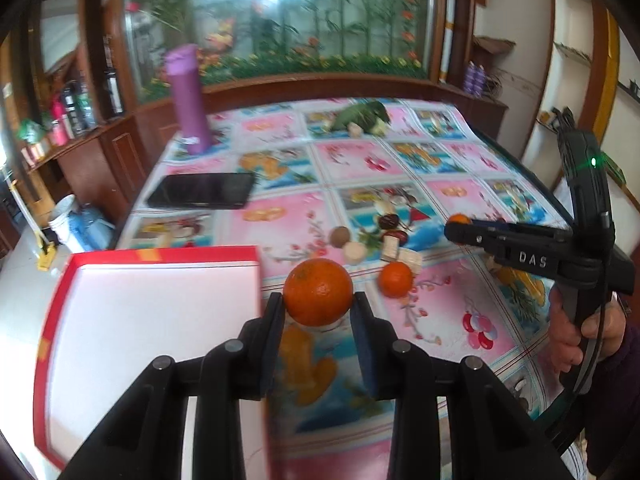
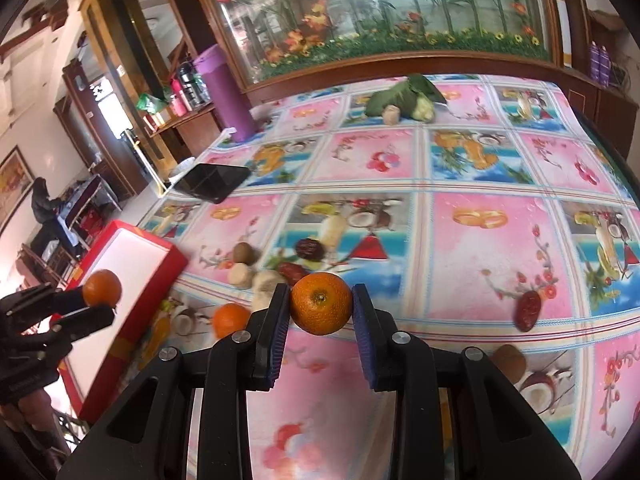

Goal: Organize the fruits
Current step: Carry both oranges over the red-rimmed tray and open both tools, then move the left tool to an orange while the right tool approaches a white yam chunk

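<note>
My left gripper (image 1: 318,300) is shut on an orange mandarin (image 1: 318,292) and holds it just right of the red box with a white inside (image 1: 160,320). In the right wrist view this gripper (image 2: 100,306) hangs over the box (image 2: 132,264). My right gripper (image 2: 320,308) is shut on a second mandarin (image 2: 321,309) above the table; in the left wrist view it (image 1: 460,226) is at the right. A third mandarin (image 1: 395,279) lies loose on the cloth, also in the right wrist view (image 2: 231,319).
Dates (image 2: 310,249), a kiwi (image 2: 245,253) and pale round pieces (image 2: 240,275) lie mid-table. One date (image 2: 529,309) lies right. A black phone (image 1: 200,196), a purple bottle (image 1: 188,100) and a leafy vegetable (image 1: 362,116) sit farther back. The table edge is left of the box.
</note>
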`<act>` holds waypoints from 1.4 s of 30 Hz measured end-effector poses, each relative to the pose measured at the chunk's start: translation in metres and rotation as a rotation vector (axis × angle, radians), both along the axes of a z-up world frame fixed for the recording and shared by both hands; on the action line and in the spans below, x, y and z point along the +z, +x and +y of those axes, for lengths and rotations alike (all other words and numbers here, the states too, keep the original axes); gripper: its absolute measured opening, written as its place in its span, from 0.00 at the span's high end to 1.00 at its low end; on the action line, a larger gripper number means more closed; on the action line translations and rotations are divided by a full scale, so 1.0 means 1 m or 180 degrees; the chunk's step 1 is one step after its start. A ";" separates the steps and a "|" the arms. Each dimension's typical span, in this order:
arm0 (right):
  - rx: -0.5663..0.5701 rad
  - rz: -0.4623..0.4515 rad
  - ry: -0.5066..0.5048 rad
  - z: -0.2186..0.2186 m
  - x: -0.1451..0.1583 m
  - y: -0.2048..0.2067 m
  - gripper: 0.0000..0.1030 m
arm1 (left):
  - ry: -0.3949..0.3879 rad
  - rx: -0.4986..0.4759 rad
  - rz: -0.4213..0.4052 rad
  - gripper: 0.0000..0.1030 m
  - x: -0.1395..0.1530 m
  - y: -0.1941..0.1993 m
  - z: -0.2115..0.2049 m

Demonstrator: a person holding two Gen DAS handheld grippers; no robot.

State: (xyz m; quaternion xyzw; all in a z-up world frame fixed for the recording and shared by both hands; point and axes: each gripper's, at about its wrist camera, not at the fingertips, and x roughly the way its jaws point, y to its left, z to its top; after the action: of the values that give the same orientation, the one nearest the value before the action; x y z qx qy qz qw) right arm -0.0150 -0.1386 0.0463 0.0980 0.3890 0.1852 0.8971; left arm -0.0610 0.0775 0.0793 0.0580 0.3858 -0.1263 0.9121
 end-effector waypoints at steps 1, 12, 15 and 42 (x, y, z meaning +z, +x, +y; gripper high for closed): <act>0.0079 -0.0007 0.0058 0.012 0.002 -0.004 0.71 | -0.0016 0.0081 -0.0038 0.65 0.003 -0.005 0.010; 0.1066 0.0006 -0.0071 0.188 0.012 -0.030 0.71 | 0.0050 0.0902 0.0003 0.65 -0.018 -0.045 0.126; 0.1226 0.0047 -0.0195 0.224 0.003 -0.037 0.71 | 0.0006 0.0993 0.0079 0.65 -0.030 -0.049 0.144; 0.1321 0.0141 -0.0381 0.236 0.001 -0.053 0.57 | 0.0399 0.1564 0.0147 0.46 -0.043 -0.059 0.170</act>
State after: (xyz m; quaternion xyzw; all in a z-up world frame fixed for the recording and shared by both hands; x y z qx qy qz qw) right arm -0.0679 0.0975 0.0470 -0.0336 0.4308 0.3403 0.8352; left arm -0.1198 0.2478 0.0368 0.0160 0.4161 0.1221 0.9009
